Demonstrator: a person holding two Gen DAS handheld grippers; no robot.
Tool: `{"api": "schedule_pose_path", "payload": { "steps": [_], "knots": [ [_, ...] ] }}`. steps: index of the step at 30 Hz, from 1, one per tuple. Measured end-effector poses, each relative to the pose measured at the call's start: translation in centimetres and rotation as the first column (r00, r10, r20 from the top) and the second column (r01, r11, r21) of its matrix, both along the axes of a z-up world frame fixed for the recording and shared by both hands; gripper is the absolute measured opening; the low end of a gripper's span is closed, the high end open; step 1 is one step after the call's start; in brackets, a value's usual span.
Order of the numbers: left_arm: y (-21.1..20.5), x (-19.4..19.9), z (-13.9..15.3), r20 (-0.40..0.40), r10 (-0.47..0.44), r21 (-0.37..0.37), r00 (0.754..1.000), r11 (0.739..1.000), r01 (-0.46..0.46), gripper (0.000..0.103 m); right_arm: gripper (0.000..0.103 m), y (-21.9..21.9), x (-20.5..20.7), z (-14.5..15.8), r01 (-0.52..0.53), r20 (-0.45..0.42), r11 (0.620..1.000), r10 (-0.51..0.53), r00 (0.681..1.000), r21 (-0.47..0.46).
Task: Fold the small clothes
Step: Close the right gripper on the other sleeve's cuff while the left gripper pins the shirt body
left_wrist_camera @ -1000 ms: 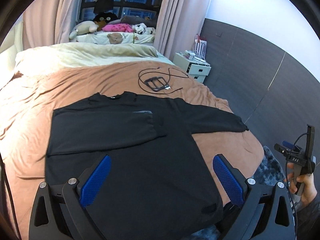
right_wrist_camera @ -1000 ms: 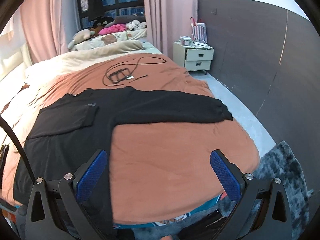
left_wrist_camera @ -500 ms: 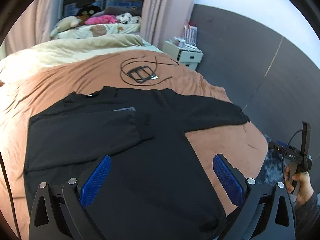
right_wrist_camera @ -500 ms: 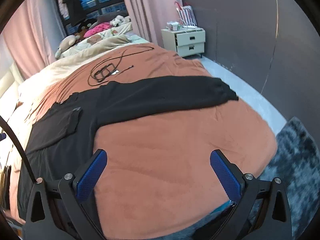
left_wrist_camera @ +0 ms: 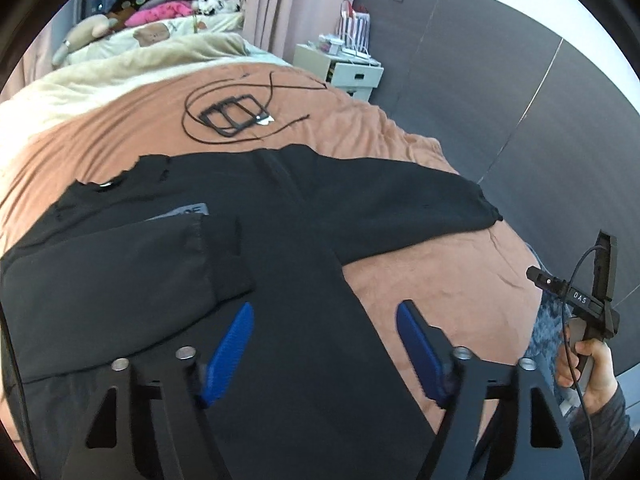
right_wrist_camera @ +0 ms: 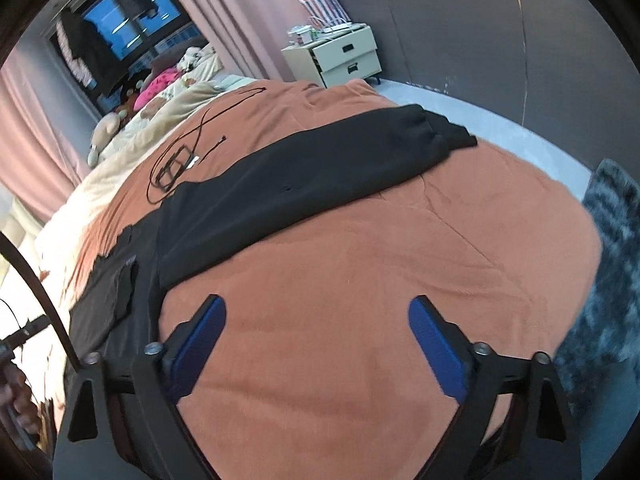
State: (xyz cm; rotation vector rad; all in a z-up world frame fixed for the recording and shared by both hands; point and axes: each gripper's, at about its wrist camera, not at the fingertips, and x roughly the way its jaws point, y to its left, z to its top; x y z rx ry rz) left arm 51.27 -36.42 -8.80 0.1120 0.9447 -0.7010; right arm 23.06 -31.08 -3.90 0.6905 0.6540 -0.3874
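Both claws are spread and empty. Left claw (left_wrist_camera: 324,340), with blue ribbed pads on black fingers, hangs over the lower body of the black long-sleeved fabric top (left_wrist_camera: 304,280), its pads straddling the garment's right side edge; no contact can be confirmed. Right claw (right_wrist_camera: 316,344) hangs above bare bedspread, with the extended sleeve (right_wrist_camera: 320,168) ahead of it.

The likely reason for this placement: one sleeve (left_wrist_camera: 120,264) is already folded across the chest, so the extended sleeve is judged to be the next part to fold, and the right claw is positioned to reach its cuff (right_wrist_camera: 444,132).

The top lies flat on the rust-brown bedspread (right_wrist_camera: 380,280), collar toward the far pillows. Its fabric looks soft, matte and mostly smooth; a grey label patch (left_wrist_camera: 188,212) shows just beyond the folded sleeve. The extended sleeve runs to the right, its cuff close to the bed edge.

Beyond the collar, a coiled black cable with flat black frames (left_wrist_camera: 232,116) lies well apart from the garment. A white bedside drawer unit (right_wrist_camera: 340,56) stands beyond the bed.
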Motion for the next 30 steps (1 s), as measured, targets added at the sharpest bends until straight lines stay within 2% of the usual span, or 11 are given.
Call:
{"api": "schedule_pose_path", "payload": {
  "steps": [5,8,13,17,19,22,28,30],
  "knots": [
    [-1.8,2.1,-1.9,-0.016,0.005,0.012,1.000,1.000,-0.005,0.059,0.066,-3.2,1.0,-1.8,0.014,0.070,0.993,-0.023,0.997,0.116],
    [-3.0,3.3,-3.1,-0.019,0.002,0.026,1.000,1.000,-0.001,0.052,0.061,-4.9,1.6,-2.8,0.034,0.085,0.989,-0.047,0.995,0.147],
    [-5.4,5.3,-5.7,-0.043,-0.015,0.055,0.999,0.998,0.017,0.033,0.057,-7.0,2.7,-4.8,0.066,0.091,0.981,-0.084,0.992,0.184],
    [-6.5,6.3,-7.4,-0.041,-0.025,0.072,0.999,0.997,0.028,0.027,0.046,-8.0,3.9,-6.1,0.102,0.083,0.969,-0.123,0.989,0.224],
    [-7.1,6.9,-8.3,-0.050,-0.029,0.088,0.998,0.996,0.033,0.020,0.043,-8.4,4.6,-6.6,0.123,0.074,0.963,-0.144,0.987,0.239],
    [-7.9,7.5,-9.5,-0.060,-0.042,0.088,0.997,0.995,0.048,0.020,0.042,-9.2,5.0,-7.4,0.161,0.063,0.952,-0.183,0.981,0.259],
    [-8.7,8.6,-11.7,-0.080,-0.028,0.132,0.996,0.990,0.039,0.017,0.034,-9.5,6.1,-7.6,0.188,0.070,0.950,-0.212,0.975,0.250],
    [-8.8,8.9,-12.3,-0.089,-0.025,0.133,0.996,0.990,0.037,0.017,0.029,-9.6,6.9,-7.6,0.191,0.061,0.952,-0.211,0.975,0.239]
  ]
}}
